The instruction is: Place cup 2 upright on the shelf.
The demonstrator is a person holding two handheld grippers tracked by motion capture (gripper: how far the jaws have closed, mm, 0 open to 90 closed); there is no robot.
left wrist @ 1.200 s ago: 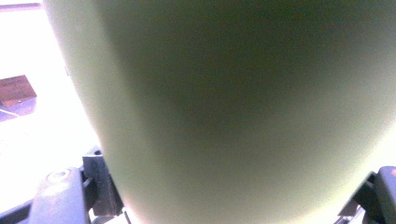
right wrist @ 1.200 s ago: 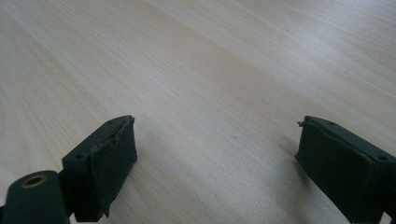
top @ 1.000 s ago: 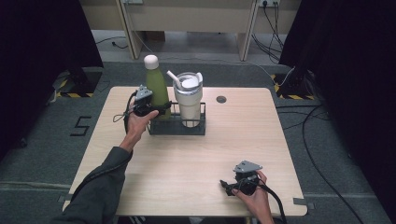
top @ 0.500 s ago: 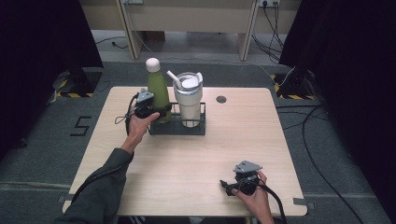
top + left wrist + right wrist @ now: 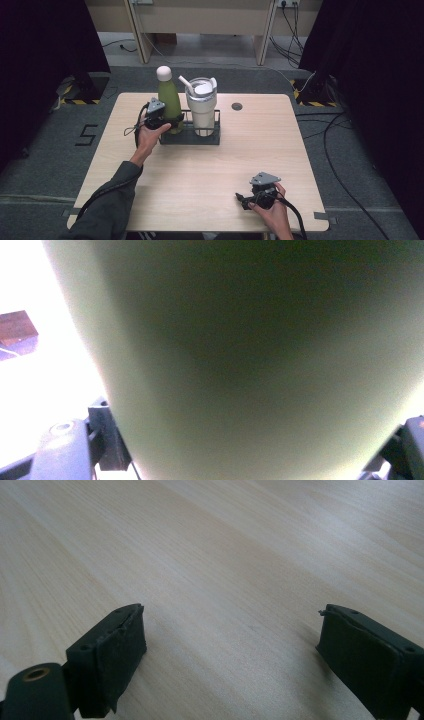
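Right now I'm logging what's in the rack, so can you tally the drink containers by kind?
Green bottle: 1
White tumbler with a straw: 1
Total: 2, both standing in the black rack.

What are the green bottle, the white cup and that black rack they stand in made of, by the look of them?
The green bottle looks like matte-coated metal: even olive colour, no glare, though it might be plastic. The white tumbler has a smooth, slightly glossy wall, coated steel or plastic, with a pale lid and straw. The rack appears to be thin black-painted metal.
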